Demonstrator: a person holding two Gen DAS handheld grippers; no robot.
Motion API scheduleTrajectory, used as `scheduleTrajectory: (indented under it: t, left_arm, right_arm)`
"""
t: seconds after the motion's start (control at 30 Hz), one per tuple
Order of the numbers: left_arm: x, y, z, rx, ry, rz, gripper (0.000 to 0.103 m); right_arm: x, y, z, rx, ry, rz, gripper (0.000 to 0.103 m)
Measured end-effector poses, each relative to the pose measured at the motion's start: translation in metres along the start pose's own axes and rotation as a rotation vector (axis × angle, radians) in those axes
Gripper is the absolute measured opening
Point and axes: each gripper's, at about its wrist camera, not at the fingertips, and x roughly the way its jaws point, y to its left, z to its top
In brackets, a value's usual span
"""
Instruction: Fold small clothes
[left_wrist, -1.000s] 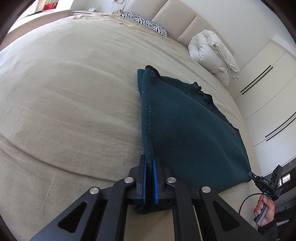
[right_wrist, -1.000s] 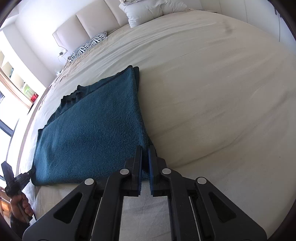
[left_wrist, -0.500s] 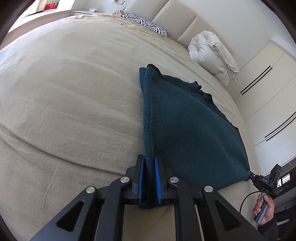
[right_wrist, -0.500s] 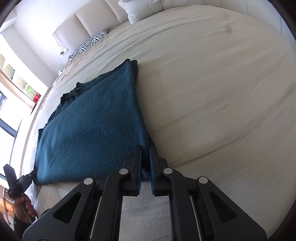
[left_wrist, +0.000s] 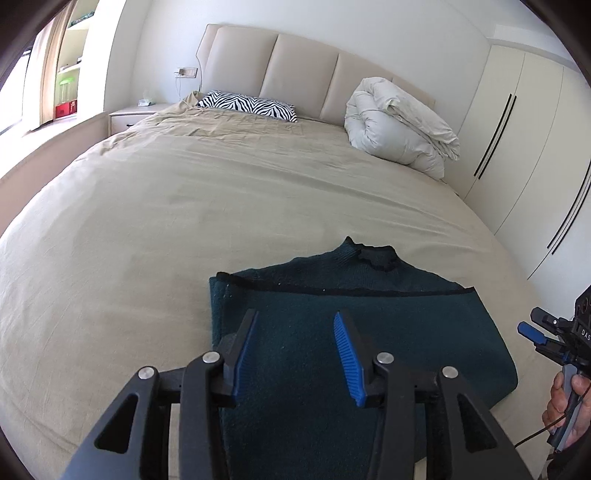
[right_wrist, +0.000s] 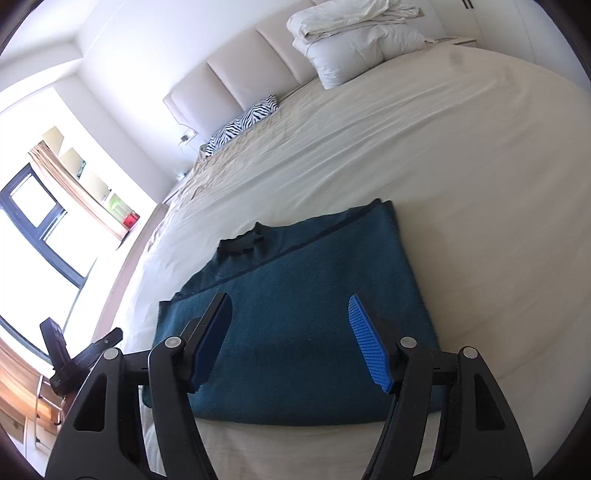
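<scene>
Both pairs of tongs are off the cloth: the left gripper (left_wrist: 295, 341) has just been opening, its blue ribbed pads spread with nothing between them, and the right gripper (right_wrist: 290, 334) has just been opening too, jaws wide and empty. Below them the dark teal knitted sweater (left_wrist: 351, 332) lies folded flat on the beige bed sheet (left_wrist: 184, 206), near the foot of the bed, its collar pointing toward the padded cream headboard (left_wrist: 306, 70). The left wrist view alone catches the white wardrobe doors with long black handles (left_wrist: 517, 147) and the person's right hand (left_wrist: 567, 406) gripping its tool handle. The right wrist view alone gives the dark-framed window (right_wrist: 37, 236). Both show the zebra-striped pillow (left_wrist: 247, 105) and the rolled white duvet (left_wrist: 399, 125).
</scene>
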Motion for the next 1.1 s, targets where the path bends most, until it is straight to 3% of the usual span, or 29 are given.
scheduleTrajectory:
  t: [0.2, 0.37, 0.4, 0.43, 0.47, 0.53, 0.57, 0.8, 0.93, 0.97, 1.03, 1.1]
  left_arm:
    - [0.077, -0.031, 0.024, 0.066, 0.049, 0.015, 0.046]
    - [0.125, 0.001, 0.008, 0.013, 0.131, 0.078, 0.046]
    - [0.129, 0.01, 0.0, -0.017, 0.128, 0.039, 0.046]
    - [0.127, 0.019, -0.004, -0.047, 0.105, -0.008, 0.046]
    - [0.125, 0.025, -0.005, -0.074, 0.099, -0.039, 0.046]
    - [0.122, 0.034, -0.005, -0.094, 0.104, -0.068, 0.044]
    - [0.122, 0.036, -0.006, -0.099, 0.102, -0.077, 0.042]
    - [0.122, 0.042, -0.011, -0.121, 0.083, -0.106, 0.041]
    - [0.123, 0.044, -0.012, -0.136, 0.081, -0.12, 0.041]
    - [0.123, 0.042, -0.013, -0.128, 0.08, -0.112, 0.041]
    - [0.123, 0.038, -0.013, -0.107, 0.078, -0.089, 0.041]
    - [0.123, 0.034, -0.014, -0.093, 0.078, -0.073, 0.041]
  right_arm:
    - [0.119, 0.029, 0.023, 0.098, 0.155, 0.173, 0.064]
    - [0.194, 0.038, 0.019, 0.174, 0.247, 0.227, 0.064]
    - [0.203, 0.034, 0.018, 0.18, 0.253, 0.207, 0.063]
    - [0.209, 0.024, 0.018, 0.19, 0.254, 0.206, 0.055]
    - [0.213, 0.014, 0.019, 0.21, 0.249, 0.204, 0.036]
    - [0.214, -0.011, 0.026, 0.27, 0.234, 0.205, 0.016]
    - [0.211, -0.023, 0.031, 0.291, 0.212, 0.204, 0.012]
    - [0.155, -0.106, 0.062, 0.411, 0.002, 0.069, 0.011]
    - [0.122, -0.113, 0.067, 0.423, -0.087, -0.053, 0.017]
    - [0.117, -0.104, 0.065, 0.407, -0.096, -0.043, 0.02]
    - [0.115, -0.076, 0.055, 0.369, -0.075, 0.072, 0.02]
    - [0.129, -0.033, 0.037, 0.298, 0.006, 0.179, 0.021]
